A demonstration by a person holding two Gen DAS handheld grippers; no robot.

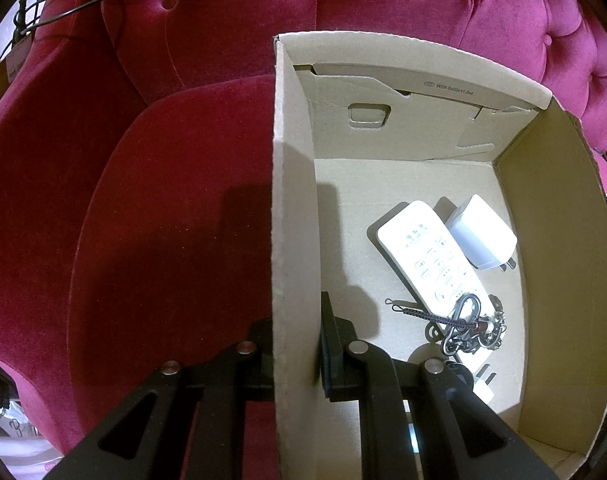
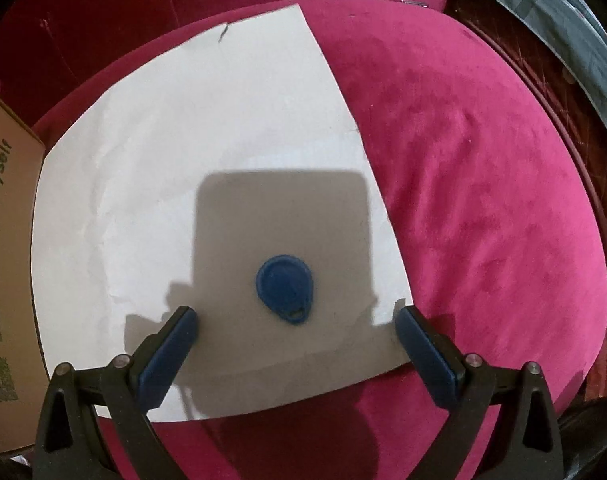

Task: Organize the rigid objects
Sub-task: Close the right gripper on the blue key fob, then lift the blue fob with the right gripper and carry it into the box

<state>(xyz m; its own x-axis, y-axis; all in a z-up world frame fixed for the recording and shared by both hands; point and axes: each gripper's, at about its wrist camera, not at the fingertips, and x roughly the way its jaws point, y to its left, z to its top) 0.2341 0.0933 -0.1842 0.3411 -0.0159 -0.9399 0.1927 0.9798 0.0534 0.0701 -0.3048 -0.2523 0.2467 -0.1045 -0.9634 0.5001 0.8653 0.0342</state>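
While the left claw [image 1: 295,360] pinches the box wall [image 1: 293,240], the right claw [image 2: 295,320] gapes empty, blue tag [image 2: 285,290] at twelve o'clock.

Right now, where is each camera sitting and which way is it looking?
Left wrist: sits on the left gripper, looking steeply down along its black fingers, which are clamped on the wall of the box; inside lie a remote, charger and keys.
Right wrist: sits on the right gripper, looking steeply down; its blue-padded fingers stand wide open over a blue tag on white paper.
Shared: the red sofa and the box, whose printed side shows at the right view's left edge.
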